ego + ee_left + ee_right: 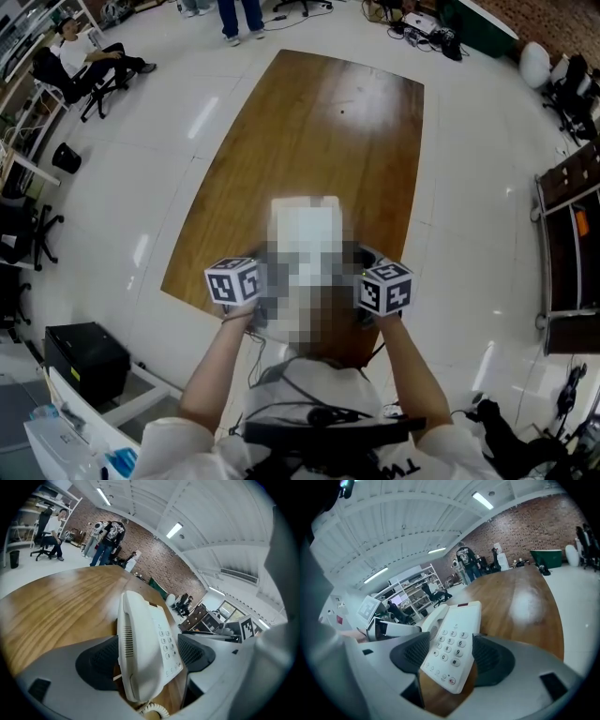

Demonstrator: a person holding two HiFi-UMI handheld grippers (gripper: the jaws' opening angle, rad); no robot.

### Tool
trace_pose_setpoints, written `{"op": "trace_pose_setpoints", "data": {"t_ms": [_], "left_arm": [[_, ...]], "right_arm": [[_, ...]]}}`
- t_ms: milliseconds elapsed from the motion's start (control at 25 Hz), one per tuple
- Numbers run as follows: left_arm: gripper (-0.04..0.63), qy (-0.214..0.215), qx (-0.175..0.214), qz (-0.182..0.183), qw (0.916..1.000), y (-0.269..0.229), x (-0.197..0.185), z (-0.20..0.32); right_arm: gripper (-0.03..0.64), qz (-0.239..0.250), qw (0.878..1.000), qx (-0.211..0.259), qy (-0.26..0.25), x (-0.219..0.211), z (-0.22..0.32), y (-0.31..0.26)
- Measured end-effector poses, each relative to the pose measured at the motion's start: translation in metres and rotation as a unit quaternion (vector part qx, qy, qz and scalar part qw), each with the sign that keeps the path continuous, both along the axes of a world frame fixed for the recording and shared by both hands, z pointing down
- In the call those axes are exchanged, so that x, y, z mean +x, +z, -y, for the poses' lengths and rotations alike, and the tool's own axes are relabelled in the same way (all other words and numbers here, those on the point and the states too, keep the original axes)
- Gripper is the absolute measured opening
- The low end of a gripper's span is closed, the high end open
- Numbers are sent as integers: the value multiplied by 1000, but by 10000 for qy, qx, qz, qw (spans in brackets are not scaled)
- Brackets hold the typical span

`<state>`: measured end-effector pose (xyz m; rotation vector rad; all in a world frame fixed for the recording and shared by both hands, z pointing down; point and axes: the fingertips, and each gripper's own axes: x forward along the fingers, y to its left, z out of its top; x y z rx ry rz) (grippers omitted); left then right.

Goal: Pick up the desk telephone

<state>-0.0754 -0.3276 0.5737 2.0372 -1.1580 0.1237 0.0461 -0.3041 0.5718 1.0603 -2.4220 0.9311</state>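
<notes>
A white desk telephone (147, 644) with handset and keypad lies near the front end of the long wooden table (309, 122); in the head view it is partly under a mosaic patch (305, 214). My left gripper (147, 657) straddles its handset side, jaws wide and open. Its coiled cord (154, 709) shows below. My right gripper (450, 657) straddles the keypad side of the telephone (452, 644), also open. In the head view the two marker cubes, left (232, 279) and right (386, 287), flank the phone. I cannot see either gripper's pads pressing on it.
The table's far half is bare wood (337, 94). A black box (84, 361) stands on the floor at the left and dark shelving (572, 253) at the right. A seated person (84, 56) and standing people (108, 541) are far beyond the table.
</notes>
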Motion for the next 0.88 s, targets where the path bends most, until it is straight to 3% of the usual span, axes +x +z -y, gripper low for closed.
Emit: {"op": "trace_pose_setpoints", "data": {"t_ms": [160, 240, 880], "left_arm": [[453, -22, -239, -172, 9996, 10, 2, 9], [453, 11, -342, -194, 9992, 15, 4, 12], [448, 393, -948, 34, 9947, 37, 18, 23]], "right_arm": [[293, 62, 9996, -293, -12, 1, 6, 15], [344, 118, 9987, -494, -66, -2, 8, 22], [344, -53, 9890, -1439, -335, -19, 12, 59]]}}
